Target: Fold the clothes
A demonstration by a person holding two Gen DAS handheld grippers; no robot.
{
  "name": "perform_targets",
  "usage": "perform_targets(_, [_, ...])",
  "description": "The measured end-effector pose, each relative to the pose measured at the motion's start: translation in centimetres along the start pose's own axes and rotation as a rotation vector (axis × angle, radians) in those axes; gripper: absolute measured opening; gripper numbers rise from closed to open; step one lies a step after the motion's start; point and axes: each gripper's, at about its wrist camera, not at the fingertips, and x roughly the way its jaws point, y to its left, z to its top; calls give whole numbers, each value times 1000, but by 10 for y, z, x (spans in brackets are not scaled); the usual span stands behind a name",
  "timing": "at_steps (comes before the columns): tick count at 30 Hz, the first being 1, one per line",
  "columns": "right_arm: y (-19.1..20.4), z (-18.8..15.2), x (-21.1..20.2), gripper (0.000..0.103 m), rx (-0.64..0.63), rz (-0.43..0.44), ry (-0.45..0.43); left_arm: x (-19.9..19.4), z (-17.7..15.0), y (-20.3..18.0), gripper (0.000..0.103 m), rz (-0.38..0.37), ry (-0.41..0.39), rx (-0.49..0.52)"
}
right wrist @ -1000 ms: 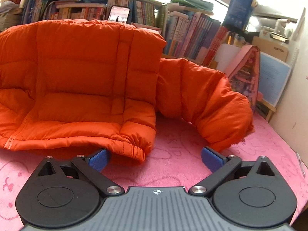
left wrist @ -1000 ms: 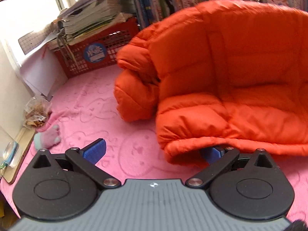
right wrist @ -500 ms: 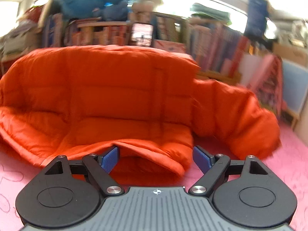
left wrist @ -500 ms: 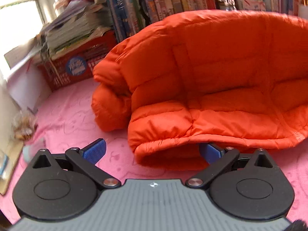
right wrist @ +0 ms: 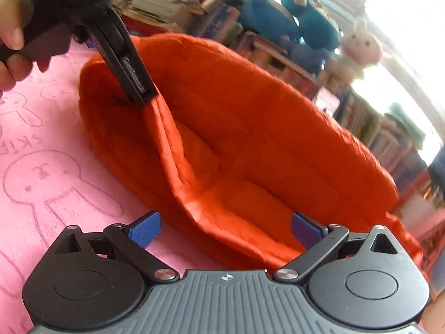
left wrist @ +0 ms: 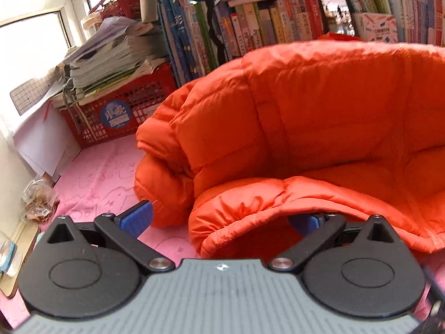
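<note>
An orange puffer jacket (left wrist: pixel 319 128) lies half propped up on a pink rabbit-print cloth (left wrist: pixel 103 172). My left gripper (left wrist: pixel 221 220) stands open at the jacket's near left corner. Its left pad is bare, and the raised hem drapes over its right finger (left wrist: pixel 306 222). In the right wrist view the same jacket (right wrist: pixel 250 128) runs away diagonally, and the left gripper (right wrist: pixel 139 94), held by a hand (right wrist: pixel 11 50), meets the lifted hem at the far end. My right gripper (right wrist: pixel 225 231) is opening, with the hem's edge between its wide jaws and neither pad pressing on it.
A red crate (left wrist: pixel 125 111) under a stack of papers (left wrist: pixel 111 55) stands at the back left. A row of books (left wrist: pixel 264 22) backs the jacket, with plush toys (right wrist: pixel 292 19) on top. A plastic bag (left wrist: pixel 39 200) lies at the cloth's left edge.
The right gripper has rolled and swung left along the hem, so the left gripper and its hand now show. Its jaws narrowed, then widened. The left view shifted slightly, with the hem higher.
</note>
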Motion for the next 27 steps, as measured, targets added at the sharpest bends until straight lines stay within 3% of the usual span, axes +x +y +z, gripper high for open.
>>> perform_targets(2, [-7, 1, 9, 76, 19, -31, 25, 5, -4, 7, 103, 29, 16, -4])
perform_targets(5, [-32, -7, 22, 64, 102, -83, 94, 12, -11, 20, 103, 76, 39, -19])
perform_targets(8, [-65, -28, 24, 63, 187, -198, 157, 20, -16, 39, 103, 134, 69, -68])
perform_targets(11, [-106, -52, 16, 63, 306, -312, 206, 23, -21, 59, 103, 95, 95, -141])
perform_targets(12, [-119, -59, 12, 64, 348, -342, 219, 23, -22, 62, 103, 71, 97, -154])
perform_targets(15, [-149, -77, -5, 71, 507, -264, 216, 15, -24, 64, 103, 39, 90, -140])
perform_targets(18, [-154, -80, -18, 78, 500, -246, 225, 2, -26, 65, 103, 38, 74, -87])
perform_targets(23, [-161, -89, -47, 97, 462, -198, 250, -25, -43, 95, 103, -83, 81, -65])
perform_targets(27, [-163, -96, -71, 101, 454, -127, 289, -47, -60, 111, 103, -138, 113, -60])
